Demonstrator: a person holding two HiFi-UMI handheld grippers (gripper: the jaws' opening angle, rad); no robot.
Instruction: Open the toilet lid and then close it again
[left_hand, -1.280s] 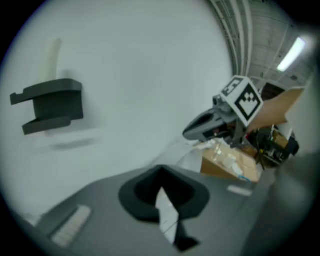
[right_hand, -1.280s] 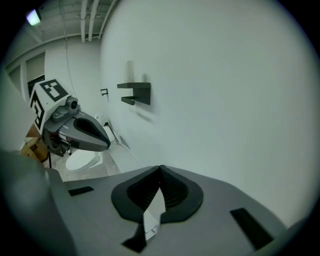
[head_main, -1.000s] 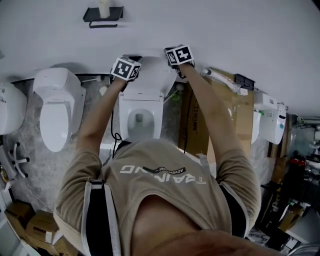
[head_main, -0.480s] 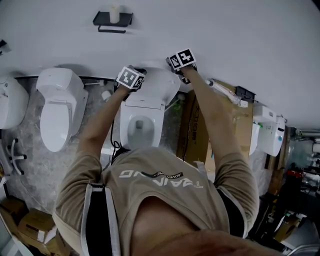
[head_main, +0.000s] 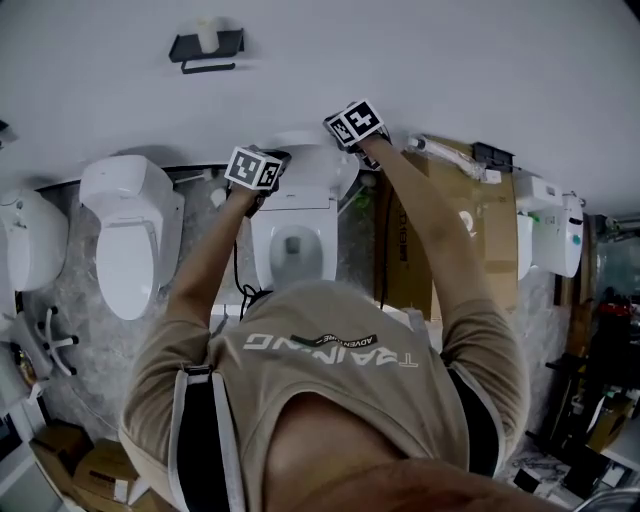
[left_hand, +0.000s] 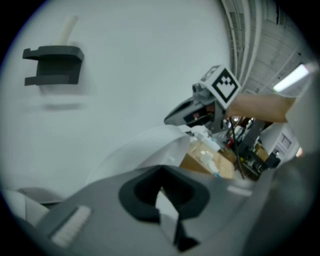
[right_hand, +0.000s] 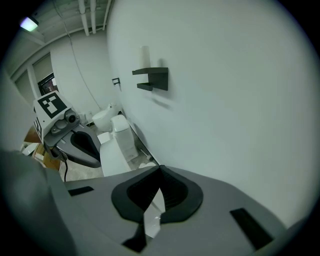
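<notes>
The left gripper (left_hand: 162, 192) is clenched on the thin white edge of the lid (head_main: 305, 168), with only a sliver of it showing between the dark pads. The right gripper (right_hand: 155, 202) pinches the opposite edge the same way. The lid stands raised near the wall (head_main: 450, 60), above the open bowl (head_main: 290, 245); whether it touches the wall cannot be told. In the head view the person's torso hides the toilet's front. A black shelf (head_main: 205, 45) hangs on the wall, holding a pale item too blurred to name. A second toilet (head_main: 130, 230) stands to the left on the mottled grey floor (head_main: 60, 300), and a cardboard box (head_main: 440, 230) to the right. Only the left gripper view shows dark clutter (left_hand: 247, 150) beyond the box.
</notes>
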